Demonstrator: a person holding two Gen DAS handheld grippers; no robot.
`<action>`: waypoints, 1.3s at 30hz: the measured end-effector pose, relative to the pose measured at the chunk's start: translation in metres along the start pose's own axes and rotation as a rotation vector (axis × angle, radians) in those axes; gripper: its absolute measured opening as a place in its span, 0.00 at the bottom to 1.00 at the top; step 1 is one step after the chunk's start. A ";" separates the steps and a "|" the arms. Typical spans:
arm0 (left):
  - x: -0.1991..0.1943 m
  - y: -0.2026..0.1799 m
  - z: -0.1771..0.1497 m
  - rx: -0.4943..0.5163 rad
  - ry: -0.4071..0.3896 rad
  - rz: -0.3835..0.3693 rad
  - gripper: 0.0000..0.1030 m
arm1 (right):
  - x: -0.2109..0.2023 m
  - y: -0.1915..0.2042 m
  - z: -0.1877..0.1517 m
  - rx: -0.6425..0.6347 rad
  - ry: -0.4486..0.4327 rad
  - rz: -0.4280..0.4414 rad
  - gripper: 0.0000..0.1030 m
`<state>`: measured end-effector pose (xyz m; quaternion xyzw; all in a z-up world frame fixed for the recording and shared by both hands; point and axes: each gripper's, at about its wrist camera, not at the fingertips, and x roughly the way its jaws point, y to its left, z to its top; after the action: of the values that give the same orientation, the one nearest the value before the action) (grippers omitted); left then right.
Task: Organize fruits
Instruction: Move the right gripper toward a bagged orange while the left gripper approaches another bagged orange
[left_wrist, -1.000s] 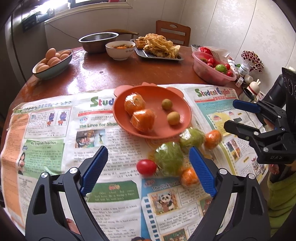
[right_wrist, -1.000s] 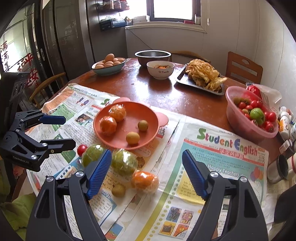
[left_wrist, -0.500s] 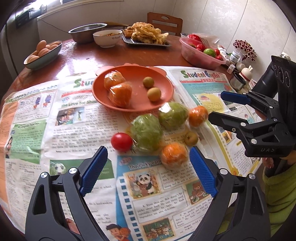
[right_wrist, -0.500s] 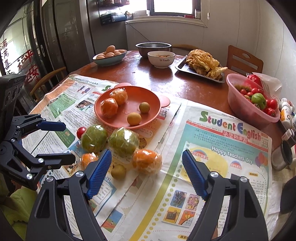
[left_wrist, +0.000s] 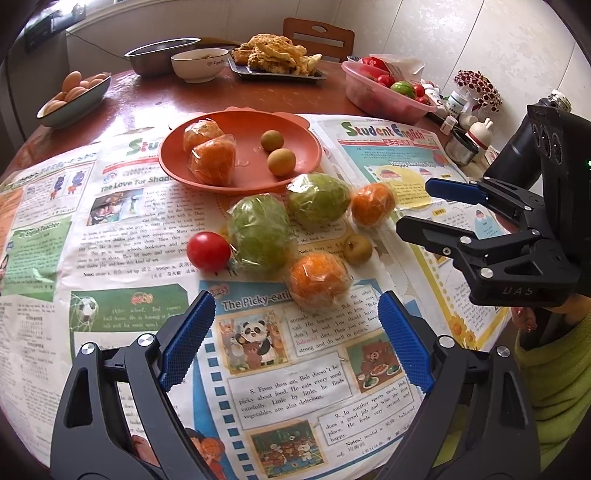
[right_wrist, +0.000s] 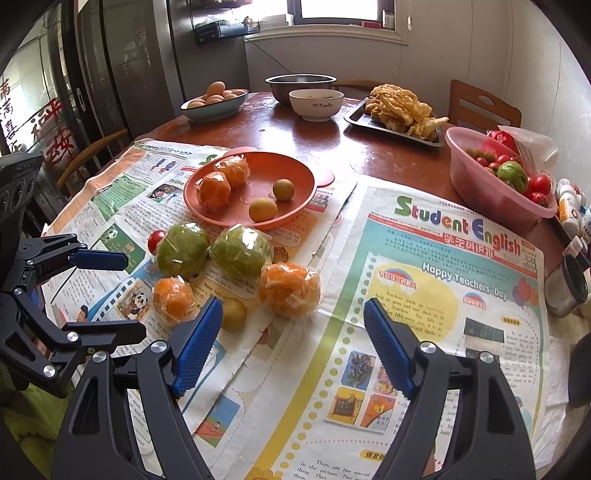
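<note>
Near the front edge of the tabletop, loose on spread newspaper (left_wrist: 122, 236): two wrapped green fruits (left_wrist: 261, 236), side by side and touching, a red tomato (left_wrist: 208, 251) pressed against the leftward one, three wrapped oranges, two small brown fruits. Just behind them, toward the table's middle, an orange plate (left_wrist: 295, 136) already carrying two wrapped oranges at its left and two small brown fruits at its right, apparently sorted by kind, with bare room between for more.

Left gripper (left_wrist: 295, 325) spread wide, empty, tilted down over the paper with the nearest wrapped orange (left_wrist: 317, 282) just ahead of its gap; likely lined up that way to take that fruit first, being closest and clear of neighbours on the near side. Right gripper (right_wrist: 293, 325) likewise wide and holding nothing, aimed at the other near orange (right_wrist: 289, 288), with a small brown fruit (right_wrist: 233, 314) just beside its left pad. Plastic wrap probably slippery, so a centred, square grip called for.

Far edge and right edge crowded with unrelated dishes: egg bowl (right_wrist: 214, 101), pink basin (right_wrist: 491, 192) of tomatoes.
</note>
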<state>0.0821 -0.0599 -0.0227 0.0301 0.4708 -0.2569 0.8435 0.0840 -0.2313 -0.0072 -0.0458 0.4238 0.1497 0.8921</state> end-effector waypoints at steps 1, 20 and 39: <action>0.001 0.000 -0.001 -0.001 0.001 -0.002 0.81 | 0.000 0.000 -0.001 -0.001 0.001 0.000 0.76; 0.021 -0.008 -0.003 -0.014 0.039 -0.056 0.51 | 0.029 -0.020 0.003 -0.002 0.030 0.079 0.55; 0.036 -0.012 0.011 -0.015 0.058 -0.043 0.37 | 0.041 -0.019 0.015 -0.016 0.017 0.161 0.40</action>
<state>0.1006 -0.0883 -0.0438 0.0212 0.4974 -0.2705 0.8240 0.1252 -0.2368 -0.0304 -0.0201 0.4325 0.2239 0.8731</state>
